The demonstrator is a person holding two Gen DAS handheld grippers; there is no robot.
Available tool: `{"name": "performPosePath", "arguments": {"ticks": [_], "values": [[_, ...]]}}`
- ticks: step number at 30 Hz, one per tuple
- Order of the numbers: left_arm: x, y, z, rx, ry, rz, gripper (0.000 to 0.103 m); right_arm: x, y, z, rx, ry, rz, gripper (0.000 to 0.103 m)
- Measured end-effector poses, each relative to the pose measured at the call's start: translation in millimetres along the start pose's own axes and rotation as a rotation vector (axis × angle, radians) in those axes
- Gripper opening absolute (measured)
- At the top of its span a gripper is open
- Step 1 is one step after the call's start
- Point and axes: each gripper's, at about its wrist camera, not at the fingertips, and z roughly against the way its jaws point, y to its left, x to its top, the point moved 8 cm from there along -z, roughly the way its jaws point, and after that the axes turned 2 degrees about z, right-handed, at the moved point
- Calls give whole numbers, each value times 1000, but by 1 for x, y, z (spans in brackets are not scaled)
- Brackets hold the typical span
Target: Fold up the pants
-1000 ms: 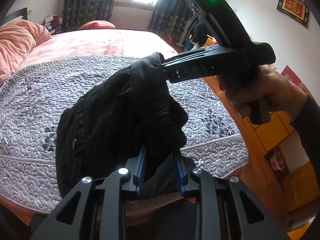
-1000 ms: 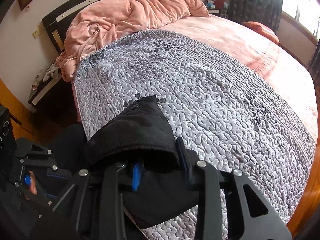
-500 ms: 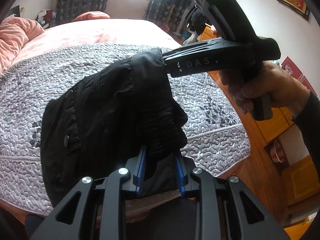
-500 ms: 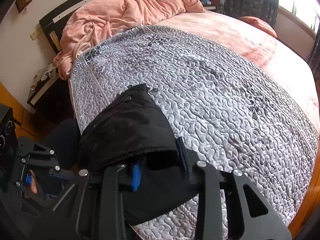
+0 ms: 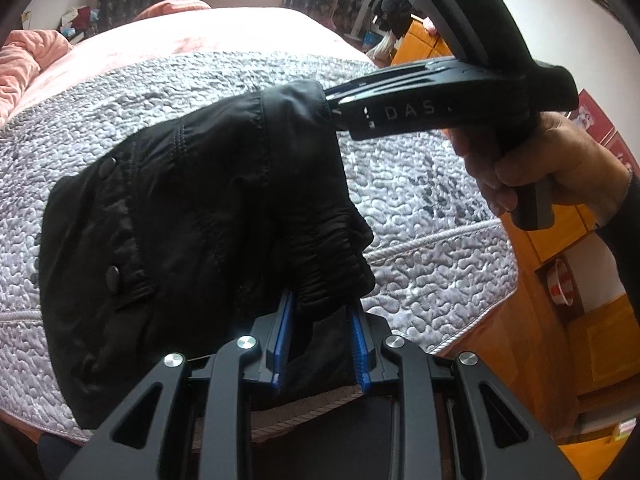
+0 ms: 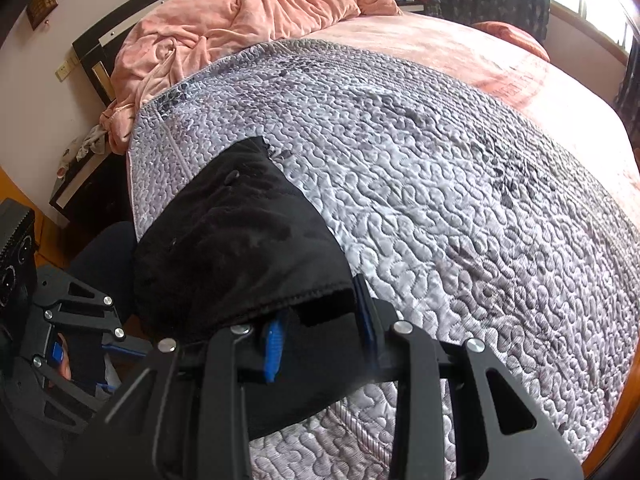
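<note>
Black pants [image 5: 192, 216] hang bunched between my two grippers, just above a grey quilted bedspread [image 5: 420, 208]. In the left wrist view my left gripper [image 5: 320, 304] is shut on the gathered elastic waistband, with cloth filling the gap between its blue pads. My right gripper [image 5: 332, 108] reaches in from the upper right, held by a hand [image 5: 540, 168], and grips another edge of the pants. In the right wrist view the right gripper [image 6: 320, 304] is shut on a hemmed fold of the pants [image 6: 240, 248], whose far end rests on the bedspread [image 6: 440, 184]. The left gripper [image 6: 72, 320] shows at the lower left.
A crumpled pink duvet [image 6: 248, 28] lies at the head of the bed by the dark headboard [image 6: 92, 52]. Pink sheet [image 6: 500, 60] lies beyond the quilt. A nightstand [image 6: 80, 184] stands beside the bed. Orange wooden furniture [image 5: 560, 236] runs along the bed's other side.
Both grippers have sunk toward the bed with the pants still held. The bedspread looks nearer, and the pants' hanging end now lies lower against it.
</note>
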Motion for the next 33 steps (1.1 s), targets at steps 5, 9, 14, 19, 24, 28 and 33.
{"name": "performPosePath", "arguments": {"ticks": [5, 9, 14, 19, 24, 28, 33], "values": [[-2, 0, -21, 2, 35, -3, 26, -13, -13, -13, 4, 8, -17, 31], [-5, 2, -37, 4, 60, -4, 26, -21, -23, -20, 9, 8, -29, 31], [-10, 7, -51, 8, 82, -9, 26, -31, -29, -33, 7, 23, -38, 31], [-14, 9, -62, 1, 100, -25, 26, -41, -36, -42, 4, 22, -95, 33], [-17, 18, -68, -86, 130, 15, 28, -61, -51, -43, 13, 37, -283, 62], [-16, 22, -66, -171, 147, 46, 36, -86, -73, -30, 50, -1, -535, 67], [-15, 26, -49, -257, 120, 72, 51, -91, -84, -4, 275, -280, -874, 72]]}}
